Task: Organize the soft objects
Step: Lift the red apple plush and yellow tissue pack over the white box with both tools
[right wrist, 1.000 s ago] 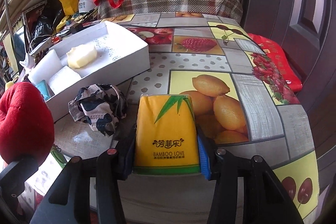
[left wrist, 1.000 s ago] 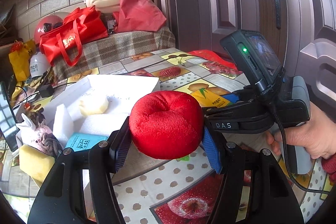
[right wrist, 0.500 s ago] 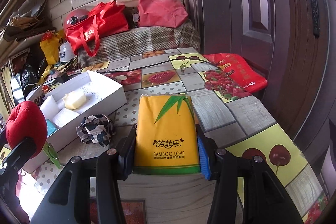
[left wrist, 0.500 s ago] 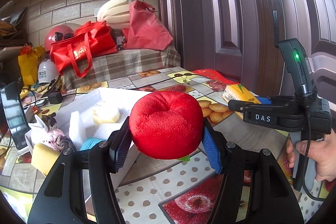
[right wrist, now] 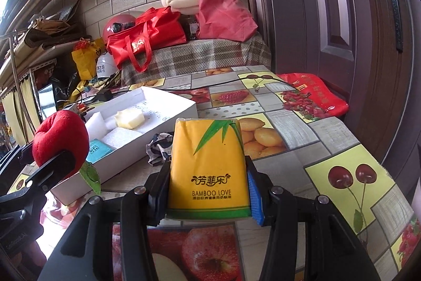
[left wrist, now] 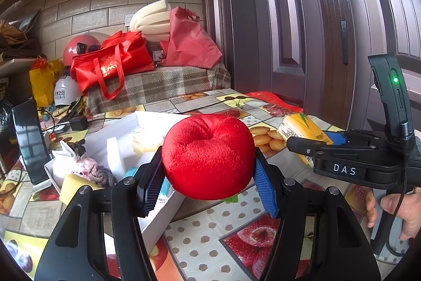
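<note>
My left gripper (left wrist: 208, 181) is shut on a red plush apple (left wrist: 208, 156), held above the table just right of a white box (left wrist: 168, 204). That apple (right wrist: 60, 138) shows at the left in the right wrist view, a green leaf hanging under it. My right gripper (right wrist: 208, 188) is shut on a yellow tissue pack (right wrist: 208, 167) marked BAMBOO LOVE, lifted off the table. The pack (left wrist: 302, 131) and its gripper appear at the right of the left wrist view. The white box (right wrist: 168, 109) holds white foam blocks, a pale yellow sponge (right wrist: 130, 117) and a blue packet (right wrist: 98, 149).
A black-and-white patterned cloth (right wrist: 158, 146) lies on the fruit-print tablecloth (right wrist: 329, 138) beside the box. Yellow sponge (left wrist: 76, 186) and a pink soft toy (left wrist: 86, 167) sit at the box's left end. Red bags (right wrist: 147, 41) and foam crowd the back; a dark door (right wrist: 342, 17) stands right.
Both grippers rose and tilted up, so more wall and door show. The right gripper with the tissue pack drew back from the box; the apple stays gripped.
</note>
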Demonstrator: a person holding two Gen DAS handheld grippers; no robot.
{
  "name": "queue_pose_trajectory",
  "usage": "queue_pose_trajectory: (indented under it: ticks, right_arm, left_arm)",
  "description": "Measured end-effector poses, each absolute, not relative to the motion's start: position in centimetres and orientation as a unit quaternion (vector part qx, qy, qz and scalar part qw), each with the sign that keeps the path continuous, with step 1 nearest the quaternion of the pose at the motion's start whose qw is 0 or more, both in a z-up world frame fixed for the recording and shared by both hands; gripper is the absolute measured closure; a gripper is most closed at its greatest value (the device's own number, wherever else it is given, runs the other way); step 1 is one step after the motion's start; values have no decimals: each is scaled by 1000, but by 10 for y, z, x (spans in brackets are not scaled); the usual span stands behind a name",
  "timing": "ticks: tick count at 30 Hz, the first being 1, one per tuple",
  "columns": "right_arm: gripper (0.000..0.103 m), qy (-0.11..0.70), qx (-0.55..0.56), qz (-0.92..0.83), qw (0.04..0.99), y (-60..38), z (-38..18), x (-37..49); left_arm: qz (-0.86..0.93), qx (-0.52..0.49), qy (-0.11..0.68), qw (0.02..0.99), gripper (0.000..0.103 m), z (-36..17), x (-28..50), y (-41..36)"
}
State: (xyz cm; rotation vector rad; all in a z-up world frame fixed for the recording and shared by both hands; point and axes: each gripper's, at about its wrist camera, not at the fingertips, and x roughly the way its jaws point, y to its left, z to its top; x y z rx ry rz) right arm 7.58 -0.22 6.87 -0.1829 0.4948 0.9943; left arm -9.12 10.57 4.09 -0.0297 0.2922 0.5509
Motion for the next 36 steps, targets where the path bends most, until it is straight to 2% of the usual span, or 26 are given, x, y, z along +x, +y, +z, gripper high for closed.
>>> queue_pose_trajectory:
  ticks: [19, 36]
  right_arm:
    - [53, 205, -101, 513, 828, 5, 70, 15]
    - [53, 176, -133, 539, 813, 55, 68, -14]
  left_arm:
    - [306, -22, 135, 942, 40, 38, -130, 123]
    - [362, -30, 143, 920, 40, 35, -145, 167]
